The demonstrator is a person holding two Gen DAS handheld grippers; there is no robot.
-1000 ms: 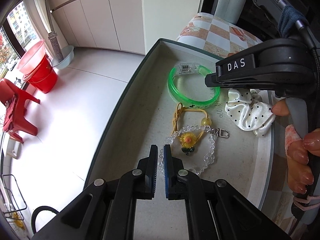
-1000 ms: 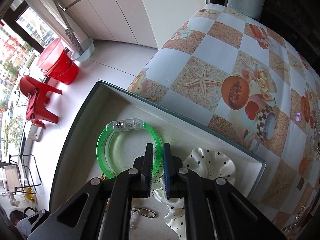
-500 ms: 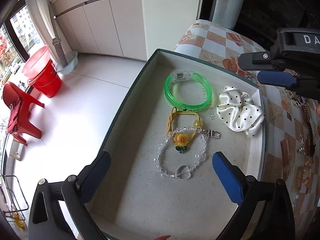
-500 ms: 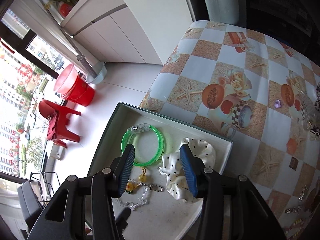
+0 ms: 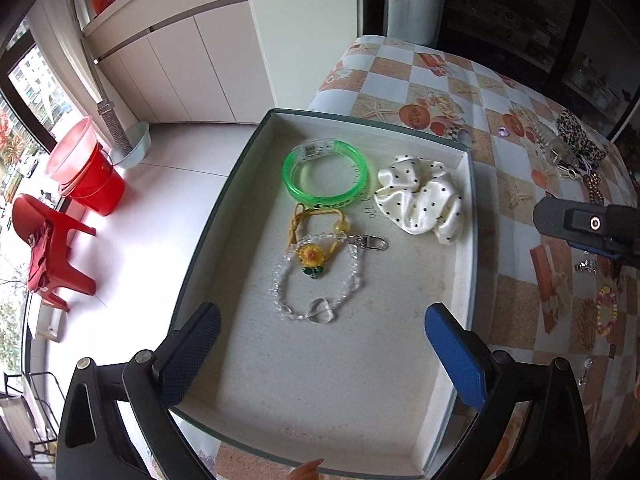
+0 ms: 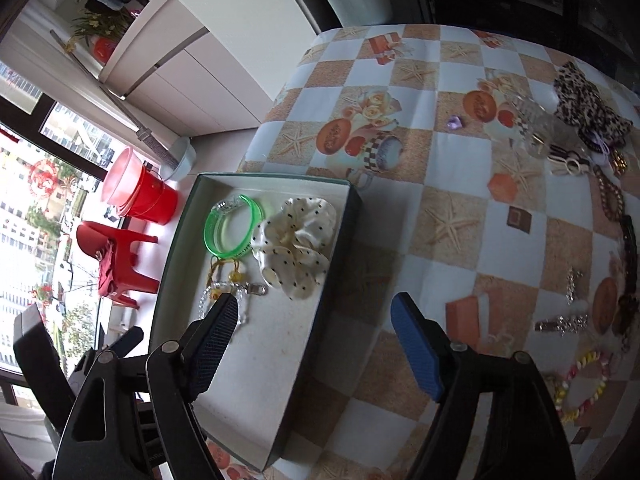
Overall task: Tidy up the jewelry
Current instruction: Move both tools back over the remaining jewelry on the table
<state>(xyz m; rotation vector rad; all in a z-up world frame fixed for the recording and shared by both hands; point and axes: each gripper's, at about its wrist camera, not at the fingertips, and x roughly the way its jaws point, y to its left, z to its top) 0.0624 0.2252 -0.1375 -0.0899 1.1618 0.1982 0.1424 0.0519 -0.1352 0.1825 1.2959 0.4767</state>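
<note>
Left wrist view shows the left gripper [image 5: 322, 354] released, fingers spread wide over the tray [image 5: 224, 216], where the crystal bracelet [image 5: 318, 278] lies near the green bangle [image 5: 326, 174] and scrunchie [image 5: 420, 198]. Right gripper [image 6: 314, 344], its jaws just opening, holds nothing above the tray's right wall and tabletop [image 6: 460, 184].

In the right wrist view, the right claw's [image 6: 314, 330] dark finger [image 6: 212, 338] covers part of the clear bead bracelet [image 6: 202, 302] in the box [image 6: 320, 280]; jewelry beside the leopard scrunchie [image 6: 588, 100] is too small to tell.
</note>
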